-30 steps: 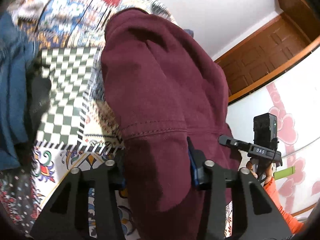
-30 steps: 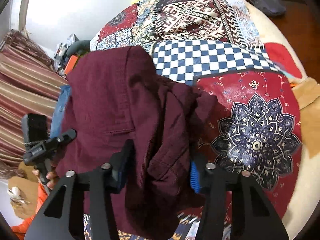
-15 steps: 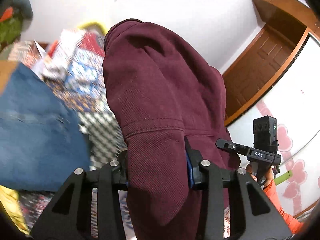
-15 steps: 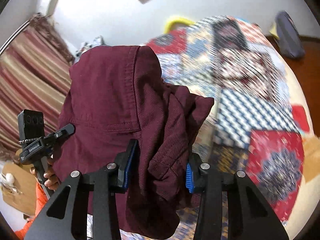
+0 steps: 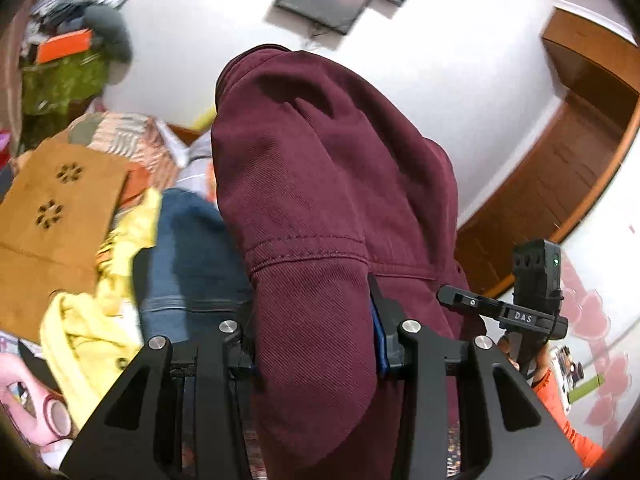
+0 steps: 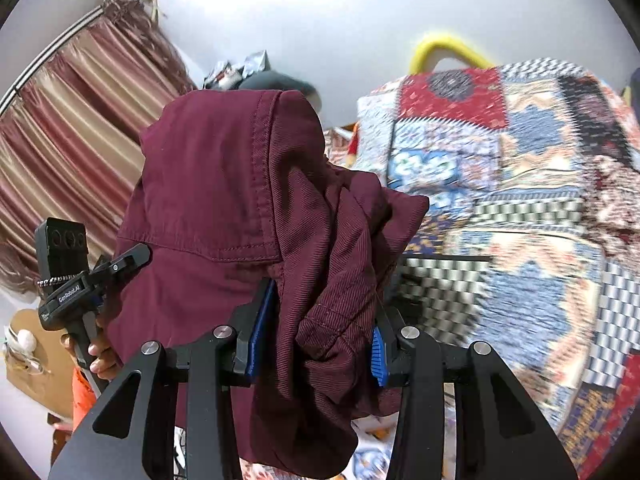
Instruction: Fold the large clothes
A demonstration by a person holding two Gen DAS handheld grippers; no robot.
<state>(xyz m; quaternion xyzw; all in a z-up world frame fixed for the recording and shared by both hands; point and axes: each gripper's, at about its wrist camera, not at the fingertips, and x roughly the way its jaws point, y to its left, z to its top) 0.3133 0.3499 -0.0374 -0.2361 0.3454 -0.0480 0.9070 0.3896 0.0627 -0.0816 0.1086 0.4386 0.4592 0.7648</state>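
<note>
A folded maroon garment (image 5: 328,208) of heavy twill hangs between both grippers, lifted in the air. My left gripper (image 5: 316,344) is shut on one thick bunch of it. My right gripper (image 6: 316,340) is shut on the other bunch of the maroon garment (image 6: 240,200), with cloth draping down past its fingers. The right gripper's body also shows at the right of the left wrist view (image 5: 532,312), and the left gripper's body shows at the left of the right wrist view (image 6: 72,280).
A patchwork bedspread (image 6: 520,200) covers the bed on the right. Blue jeans (image 5: 192,256) and a yellow garment (image 5: 88,332) lie below on the left, beside a cardboard box (image 5: 52,208). A striped curtain (image 6: 68,120), white wall and wooden door (image 5: 560,176) stand behind.
Both grippers have lifted and tilted upward with the maroon garment; the view has swung from the bedspread toward the wall, the jeans and the cardboard box. The grips are unchanged.
</note>
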